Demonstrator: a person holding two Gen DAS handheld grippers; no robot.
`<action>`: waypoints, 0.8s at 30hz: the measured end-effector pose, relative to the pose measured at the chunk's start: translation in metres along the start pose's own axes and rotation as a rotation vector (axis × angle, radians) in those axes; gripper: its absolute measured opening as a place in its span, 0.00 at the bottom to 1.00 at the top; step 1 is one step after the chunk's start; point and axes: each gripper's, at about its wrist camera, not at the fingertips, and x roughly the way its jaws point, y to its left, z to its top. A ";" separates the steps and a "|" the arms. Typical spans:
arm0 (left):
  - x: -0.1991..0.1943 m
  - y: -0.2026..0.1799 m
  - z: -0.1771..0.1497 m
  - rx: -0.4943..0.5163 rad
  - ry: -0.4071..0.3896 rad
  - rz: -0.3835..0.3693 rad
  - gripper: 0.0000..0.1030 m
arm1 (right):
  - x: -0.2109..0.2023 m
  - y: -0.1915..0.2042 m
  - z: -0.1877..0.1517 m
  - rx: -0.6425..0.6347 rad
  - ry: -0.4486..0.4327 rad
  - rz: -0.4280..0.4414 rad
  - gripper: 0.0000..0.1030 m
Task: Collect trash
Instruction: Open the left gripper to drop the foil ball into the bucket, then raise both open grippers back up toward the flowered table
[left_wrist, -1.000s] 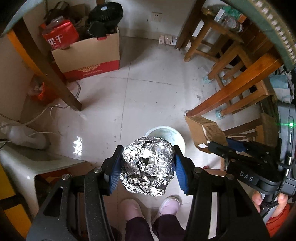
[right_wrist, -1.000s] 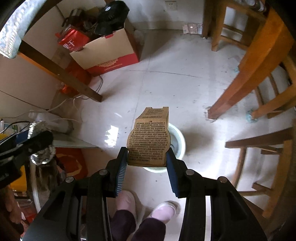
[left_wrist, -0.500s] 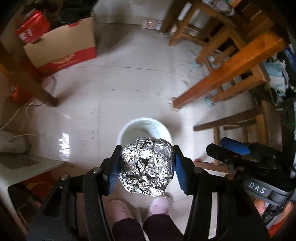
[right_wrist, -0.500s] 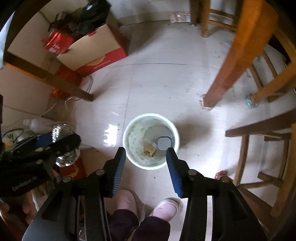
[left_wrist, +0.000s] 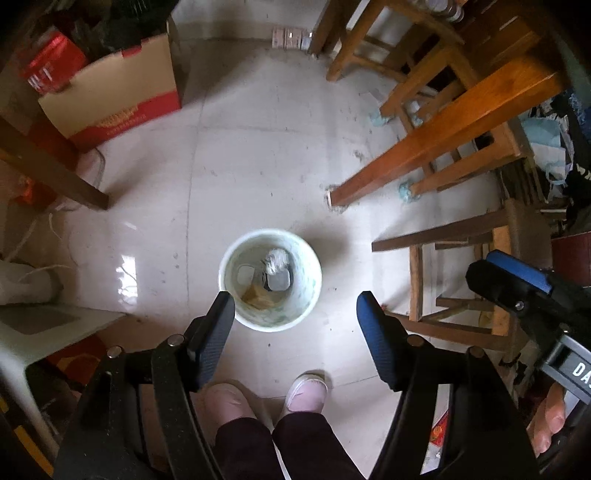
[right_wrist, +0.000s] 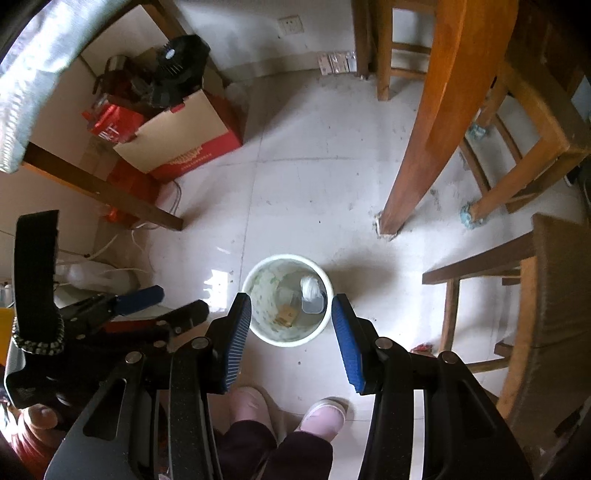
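Note:
A white round bin (left_wrist: 231, 258) stands on the tiled floor below both grippers. Inside it lie a crumpled foil ball (left_wrist: 275, 260), a brown cardboard piece (left_wrist: 258, 295) and grey plastic bits. My left gripper (left_wrist: 295, 317) hangs above the bin's near rim, its jaws opening with nothing between them. In the right wrist view the same bin (right_wrist: 258, 291) holds the foil ball (right_wrist: 309, 288) and cardboard (right_wrist: 288, 315). My right gripper (right_wrist: 291, 317) is open and empty over it. The left gripper (right_wrist: 173, 301) shows at its left.
A red and brown cardboard box (left_wrist: 110, 99) full of clutter stands at the back left. Wooden table legs (left_wrist: 424, 147) and chairs (left_wrist: 461, 258) crowd the right. A white stool (left_wrist: 37, 332) is at the left. The person's pink shoes (left_wrist: 306, 391) stand just before the bin.
The right gripper let the cardboard piece fall into the bin, then rose a little. The left gripper moved over the bin, spread its jaws, and the foil ball dropped in.

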 end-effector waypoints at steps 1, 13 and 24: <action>-0.008 -0.002 0.003 0.003 -0.010 0.005 0.65 | -0.006 0.002 0.001 -0.003 -0.005 0.000 0.41; -0.177 -0.027 0.021 0.058 -0.195 0.040 0.65 | -0.139 0.046 0.027 -0.051 -0.133 -0.006 0.41; -0.346 -0.050 0.013 0.138 -0.421 0.018 0.65 | -0.280 0.099 0.041 -0.076 -0.329 -0.027 0.41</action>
